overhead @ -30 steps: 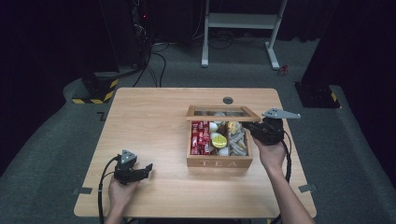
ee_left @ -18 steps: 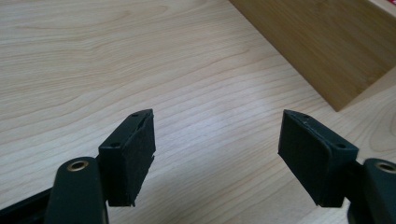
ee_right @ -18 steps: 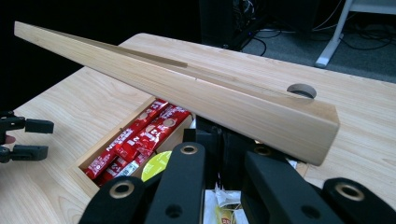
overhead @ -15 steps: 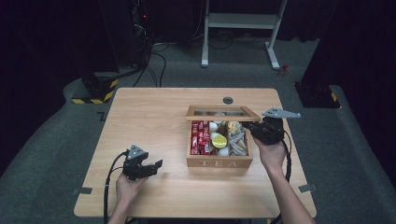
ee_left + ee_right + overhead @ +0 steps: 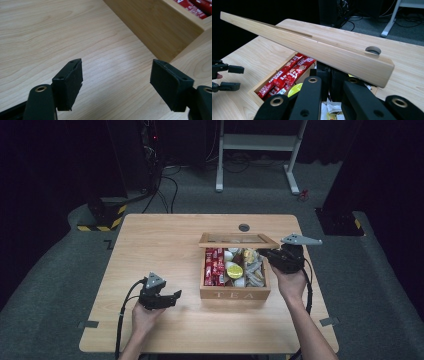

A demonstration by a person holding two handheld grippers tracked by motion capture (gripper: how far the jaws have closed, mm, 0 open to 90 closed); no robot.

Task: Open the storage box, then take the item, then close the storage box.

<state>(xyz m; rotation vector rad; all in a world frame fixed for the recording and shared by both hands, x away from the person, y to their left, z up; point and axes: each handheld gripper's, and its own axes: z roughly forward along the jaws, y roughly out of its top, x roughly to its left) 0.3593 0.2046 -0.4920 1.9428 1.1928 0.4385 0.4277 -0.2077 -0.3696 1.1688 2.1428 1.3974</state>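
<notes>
Fingers of the left gripper spread empty; the right gripper, clamped together, should steady the tea box lid gently.

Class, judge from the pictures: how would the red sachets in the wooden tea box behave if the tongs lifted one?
The red sachets look thin and flat, so probably light and floppy. Their glossy wrappers may slip. Packed side by side in the wooden tea box, neighbours might drag along.

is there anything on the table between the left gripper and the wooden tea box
Nothing visible. In the high view the left gripper sits left of the wooden tea box with bare light wooden table between them. The left gripper view shows its jaws apart over bare wood, the box wall just ahead.
</notes>
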